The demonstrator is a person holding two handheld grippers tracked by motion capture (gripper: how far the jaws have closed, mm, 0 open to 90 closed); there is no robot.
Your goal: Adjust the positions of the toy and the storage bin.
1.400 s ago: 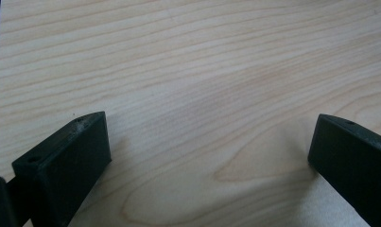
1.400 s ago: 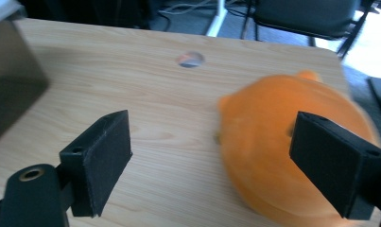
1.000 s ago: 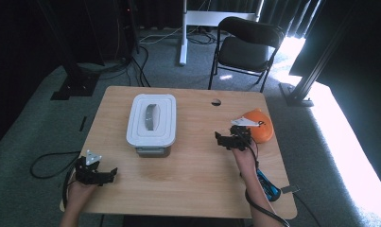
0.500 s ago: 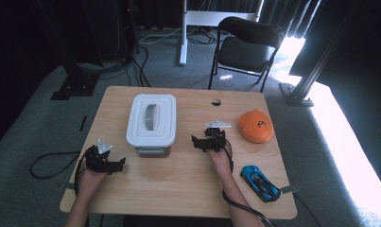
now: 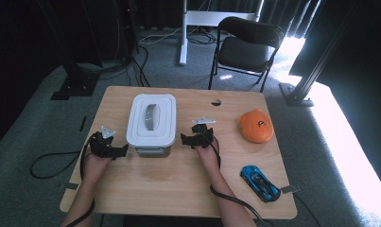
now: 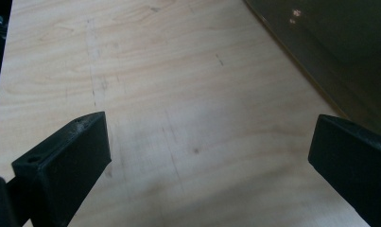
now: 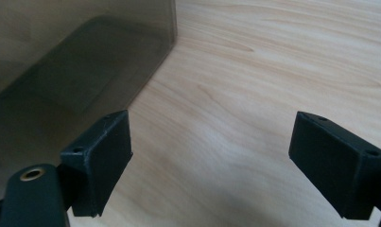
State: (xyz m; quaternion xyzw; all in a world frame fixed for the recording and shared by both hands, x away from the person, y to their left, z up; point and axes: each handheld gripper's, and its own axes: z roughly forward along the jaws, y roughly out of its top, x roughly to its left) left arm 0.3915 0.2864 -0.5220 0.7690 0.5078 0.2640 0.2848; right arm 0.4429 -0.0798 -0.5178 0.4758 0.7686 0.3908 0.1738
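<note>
Left claw, jaws wide and empty, sits at nine o'clock of the lidded white box mid-worktop; right claw, equally spread, at three. I'd close both in level, gripping opposite lid edges together.

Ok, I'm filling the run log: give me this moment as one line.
left gripper: open, left of lidded box | right gripper: open, right of box | nothing held | orange object, blue toy car: untouched
</note>
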